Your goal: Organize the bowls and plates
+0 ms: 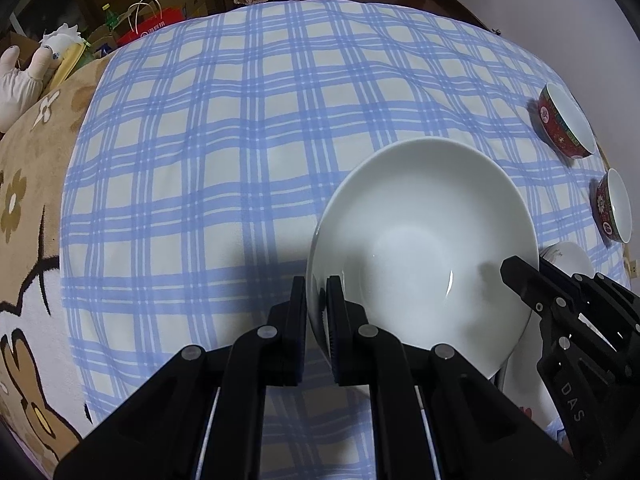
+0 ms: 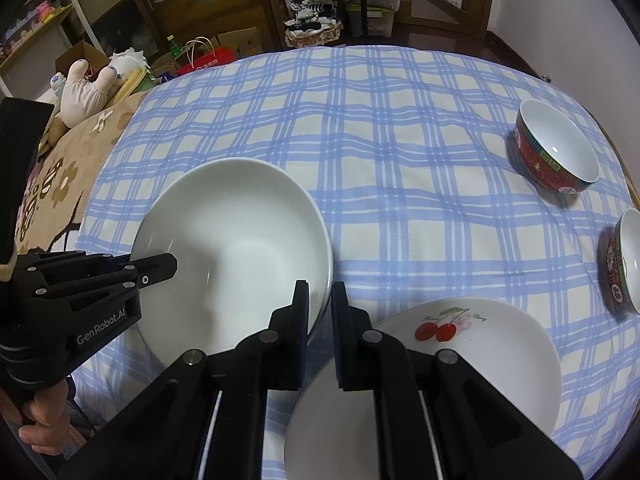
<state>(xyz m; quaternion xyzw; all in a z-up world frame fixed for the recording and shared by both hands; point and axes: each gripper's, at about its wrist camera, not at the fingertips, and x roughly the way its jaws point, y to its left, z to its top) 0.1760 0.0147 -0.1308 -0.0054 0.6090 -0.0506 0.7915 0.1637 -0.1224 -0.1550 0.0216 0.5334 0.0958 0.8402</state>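
Blue checked tablecloth [image 2: 400, 200] spread wide. On it, large white bowl [image 2: 236, 240], pinched at opposite rims: left gripper [image 1: 317, 300] closed on one edge, right gripper [image 2: 321, 304] closed on the other. Beside it, cherry plate [image 2: 480, 360]. Farther off, two red bowls [image 2: 556, 148] [image 2: 624, 260], apart.

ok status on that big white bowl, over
Left gripper and right gripper both shut on white bowl rim, opposite sides. Cherry plate close beside it. Two red bowls farther off.
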